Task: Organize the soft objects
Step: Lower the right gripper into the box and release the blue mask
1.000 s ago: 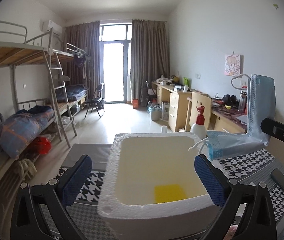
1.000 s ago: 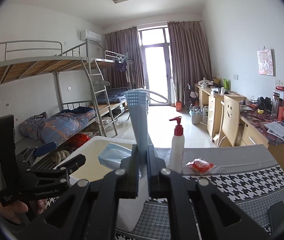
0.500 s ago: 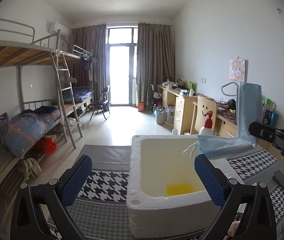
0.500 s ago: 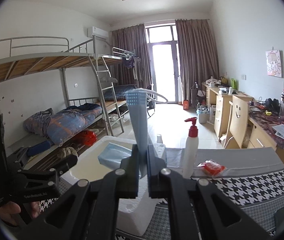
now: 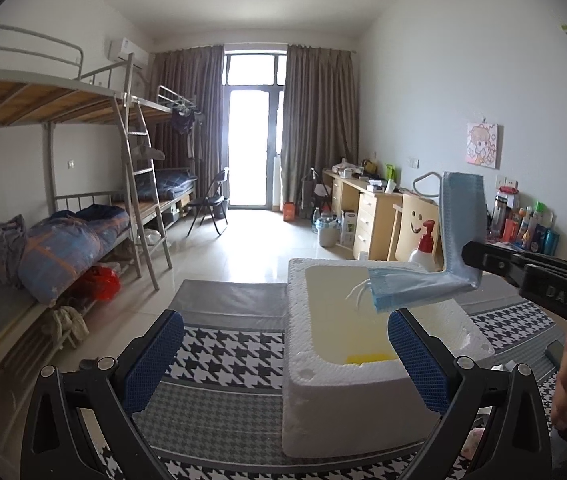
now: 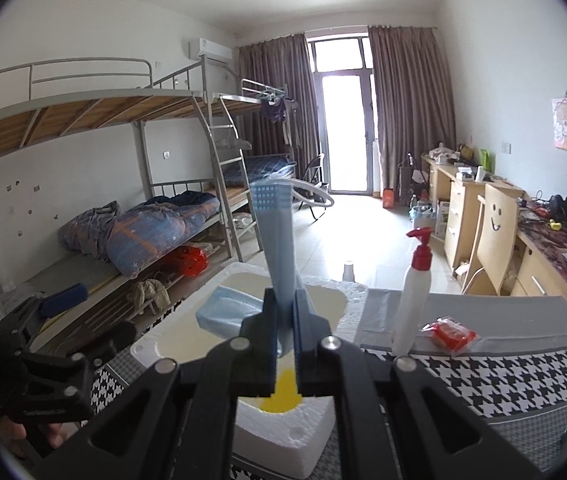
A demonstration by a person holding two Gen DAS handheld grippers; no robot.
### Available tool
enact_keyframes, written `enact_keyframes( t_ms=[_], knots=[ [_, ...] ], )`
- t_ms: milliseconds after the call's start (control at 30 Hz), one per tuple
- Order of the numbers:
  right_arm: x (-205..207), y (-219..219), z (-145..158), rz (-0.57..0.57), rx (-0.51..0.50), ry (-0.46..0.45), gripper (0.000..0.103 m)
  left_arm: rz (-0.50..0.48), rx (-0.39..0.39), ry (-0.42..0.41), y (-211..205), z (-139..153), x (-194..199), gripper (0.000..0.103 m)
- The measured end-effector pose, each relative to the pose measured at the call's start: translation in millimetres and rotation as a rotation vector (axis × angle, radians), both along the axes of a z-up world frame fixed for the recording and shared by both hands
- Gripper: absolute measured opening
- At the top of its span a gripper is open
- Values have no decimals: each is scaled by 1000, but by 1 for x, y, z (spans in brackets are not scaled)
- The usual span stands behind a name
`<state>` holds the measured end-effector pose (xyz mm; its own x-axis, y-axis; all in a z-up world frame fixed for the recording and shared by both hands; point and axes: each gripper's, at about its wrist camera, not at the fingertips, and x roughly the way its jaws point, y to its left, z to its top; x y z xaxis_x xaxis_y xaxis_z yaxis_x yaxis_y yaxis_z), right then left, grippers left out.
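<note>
My right gripper (image 6: pixel 283 312) is shut on a blue face mask (image 6: pixel 277 240), pinched at its middle so one half stands up and the other droops left. In the left wrist view the mask (image 5: pixel 435 280) hangs over the open white foam box (image 5: pixel 323 408), which holds a yellow sponge (image 5: pixel 369 359). The box (image 6: pixel 283 436) and sponge (image 6: pixel 283 394) also show below my right gripper. My left gripper (image 5: pixel 283 354) is open and empty, left of the box, above the houndstooth table cover (image 5: pixel 219 364).
A white pump bottle with a red top (image 6: pixel 413 296) and a red packet (image 6: pixel 449 334) stand on the table right of the box. Bunk beds (image 5: pixel 63 220) line the left wall. Desks and a chair (image 5: pixel 415 224) line the right wall.
My left gripper has moved left, so the box now sits to its right. My right gripper with the mask has dropped closer over the box; the sponge now shows beneath it.
</note>
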<state>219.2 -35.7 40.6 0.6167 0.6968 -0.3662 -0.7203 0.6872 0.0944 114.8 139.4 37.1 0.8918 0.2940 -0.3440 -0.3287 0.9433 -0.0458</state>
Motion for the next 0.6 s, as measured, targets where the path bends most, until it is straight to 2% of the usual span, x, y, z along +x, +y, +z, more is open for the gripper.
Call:
enact_keyframes(
  t_ms=[600],
  knots=[
    [12,26,-14,6,-62,69,9,5,-25,6,8,-7,-10,102]
  ],
)
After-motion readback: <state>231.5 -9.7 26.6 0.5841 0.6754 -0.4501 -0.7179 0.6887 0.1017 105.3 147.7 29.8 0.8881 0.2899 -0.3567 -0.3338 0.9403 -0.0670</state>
